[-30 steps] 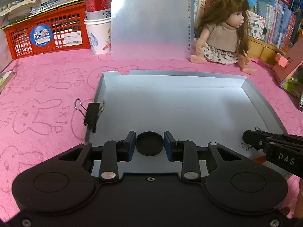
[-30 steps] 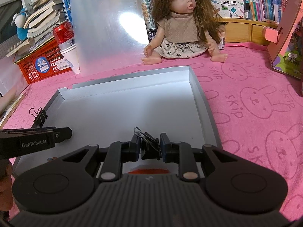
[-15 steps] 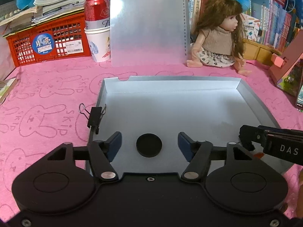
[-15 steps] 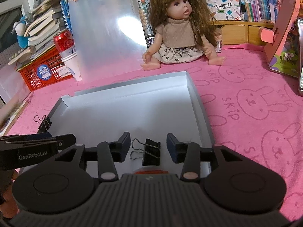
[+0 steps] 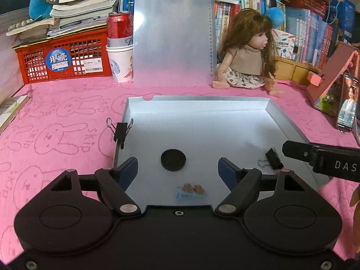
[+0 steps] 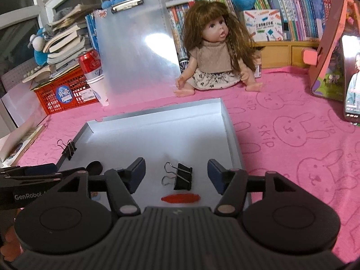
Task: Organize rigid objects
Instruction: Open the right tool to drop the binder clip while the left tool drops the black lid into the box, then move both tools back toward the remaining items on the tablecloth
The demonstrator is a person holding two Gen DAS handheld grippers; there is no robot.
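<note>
A shallow silver tray (image 5: 285,121) (image 6: 231,132) lies on the pink cloth. A black round cap (image 5: 173,159) (image 6: 94,167) rests in it, just beyond my open, empty left gripper (image 5: 177,168). A black binder clip (image 6: 182,176) (image 5: 273,158) lies in the tray between the fingers of my open, empty right gripper (image 6: 176,175). Another binder clip (image 5: 120,131) (image 6: 68,149) is clipped on the tray's left rim. A small red piece (image 6: 181,198) and an orange piece (image 5: 193,188) lie near the tray's front.
A doll (image 5: 247,54) (image 6: 216,56) sits behind the tray beside a clear clipboard (image 5: 173,33). A red crate (image 5: 60,60), a can in a paper cup (image 5: 119,45), books and a phone (image 5: 347,103) ring the pink cloth.
Both grippers opened and drew back. The left let go of the black cap and the right let go of the binder clip; both now lie in the tray.
</note>
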